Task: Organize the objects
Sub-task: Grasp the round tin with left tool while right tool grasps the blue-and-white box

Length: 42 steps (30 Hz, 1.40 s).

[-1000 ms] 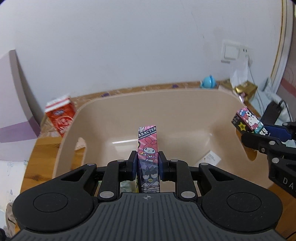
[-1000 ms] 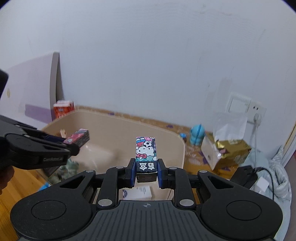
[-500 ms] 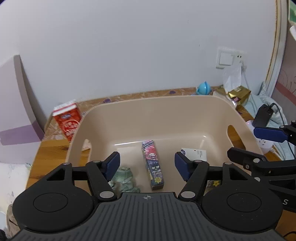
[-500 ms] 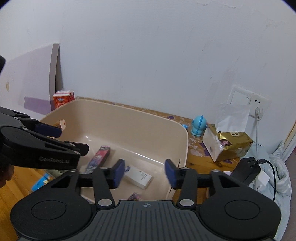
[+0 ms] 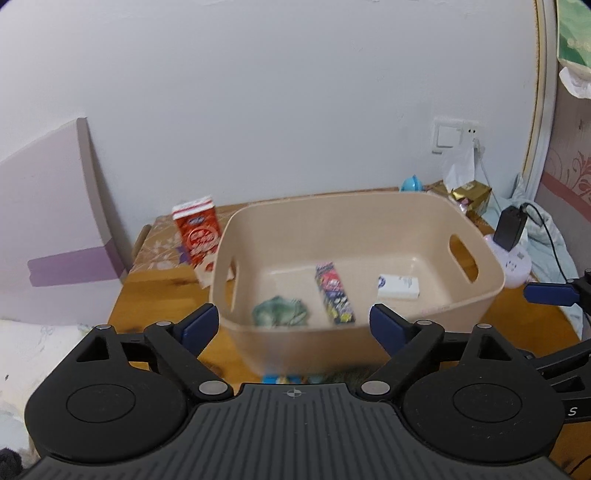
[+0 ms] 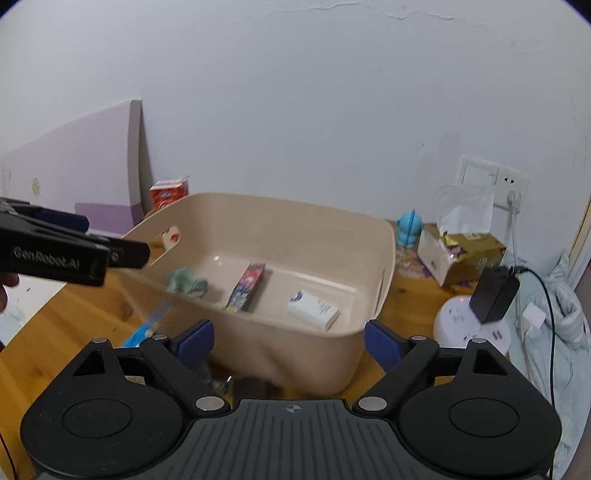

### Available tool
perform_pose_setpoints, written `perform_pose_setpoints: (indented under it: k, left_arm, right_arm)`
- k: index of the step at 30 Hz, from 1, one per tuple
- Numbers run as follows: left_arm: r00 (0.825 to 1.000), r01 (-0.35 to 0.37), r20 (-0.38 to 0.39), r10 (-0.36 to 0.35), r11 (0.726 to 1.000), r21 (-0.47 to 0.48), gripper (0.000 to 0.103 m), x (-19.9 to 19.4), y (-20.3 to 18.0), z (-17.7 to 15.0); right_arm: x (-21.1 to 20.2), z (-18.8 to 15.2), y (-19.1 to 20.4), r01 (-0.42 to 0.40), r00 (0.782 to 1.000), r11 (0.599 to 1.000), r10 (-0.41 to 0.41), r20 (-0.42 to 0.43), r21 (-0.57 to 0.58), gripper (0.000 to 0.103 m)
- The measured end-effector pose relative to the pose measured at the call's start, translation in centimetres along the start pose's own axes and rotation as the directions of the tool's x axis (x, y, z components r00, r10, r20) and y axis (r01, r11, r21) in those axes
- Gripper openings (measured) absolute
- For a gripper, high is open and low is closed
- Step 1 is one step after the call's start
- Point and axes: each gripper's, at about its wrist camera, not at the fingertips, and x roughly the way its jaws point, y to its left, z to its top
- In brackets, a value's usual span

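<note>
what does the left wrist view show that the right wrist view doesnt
Only the left wrist view: the left tongs seen from behind, spread open, and a green packet at the top right.

Only the right wrist view: the right tongs seen from behind, also open, and a blue-and-yellow item on the table beside the bin.

Both: the beige bin holding a character box, a white box and a green bundle.

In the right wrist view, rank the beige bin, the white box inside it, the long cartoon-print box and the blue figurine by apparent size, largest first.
1. Beige bin
2. Long cartoon-print box
3. White box
4. Blue figurine

The last two look close, and the figurine stands farther from the camera, so their order is unsure.
</note>
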Motion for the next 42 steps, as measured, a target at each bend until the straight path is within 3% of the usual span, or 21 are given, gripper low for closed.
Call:
perform_pose_setpoints:
  k: [13,21,29,42]
  left_arm:
    - [0.991,-0.026,-0.135,0.021,0.999,-0.037,0.091,1.6,2.5,-6.3]
    - [0.981,-0.054,-0.191,0.035,0.994,-0.097,0.091,2.9,3.9,-9.1]
    - [0.975,-0.060,-0.222,0.025,0.987,-0.150,0.091,4.2,4.9,-10.1]
    - [0.971,0.115,-0.200,-0.129,0.990,-0.076,0.091,5.1,2.3,-10.1]
  right_arm:
    - [1.0,-4.4,3.9,-0.087,0.991,0.994,0.081,-0.103,-0.061,0.093]
    - [2.6,-6.0,6.6,-0.190,0.972,0.974,0.170,-0.162,-0.124,0.079]
    - [4.6,-5.8,8.0,-0.239,0.958,0.958,0.207,-0.198,-0.158,0.066]
    - [8.3,-6.0,7.7,-0.212,0.959,0.953,0.159,-0.236,-0.217,0.069]
